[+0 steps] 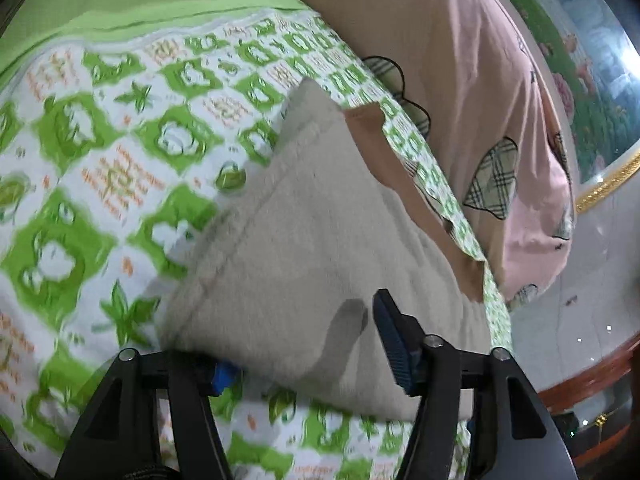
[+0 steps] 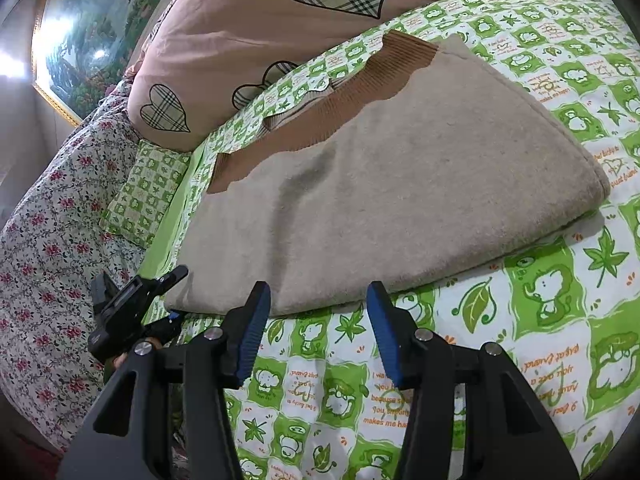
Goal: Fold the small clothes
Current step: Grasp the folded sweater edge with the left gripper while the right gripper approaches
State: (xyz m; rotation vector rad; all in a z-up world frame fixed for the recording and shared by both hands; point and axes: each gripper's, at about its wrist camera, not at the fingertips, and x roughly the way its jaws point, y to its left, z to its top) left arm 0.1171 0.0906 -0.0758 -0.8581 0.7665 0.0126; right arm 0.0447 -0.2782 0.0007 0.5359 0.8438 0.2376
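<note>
Right hand-held gripper (image 2: 318, 332) is held agape at 6 o'clock before the folded beige garment (image 2: 400, 184). Left hand-held gripper (image 1: 304, 344) is spread astride its corner. Pink quilt (image 2: 248, 32) is noted at 11 o'clock on the bed (image 2: 560, 320).

The folded garment (image 2: 400, 184) lay on the bedsheet (image 2: 540, 320), directly ahead of the right gripper (image 2: 318, 332). The left gripper (image 2: 136, 308) straddled the garment's near-left corner. The quilt (image 2: 248, 40) lay beyond the garment, and a pillow (image 2: 148, 196) lay ahead-left.
</note>
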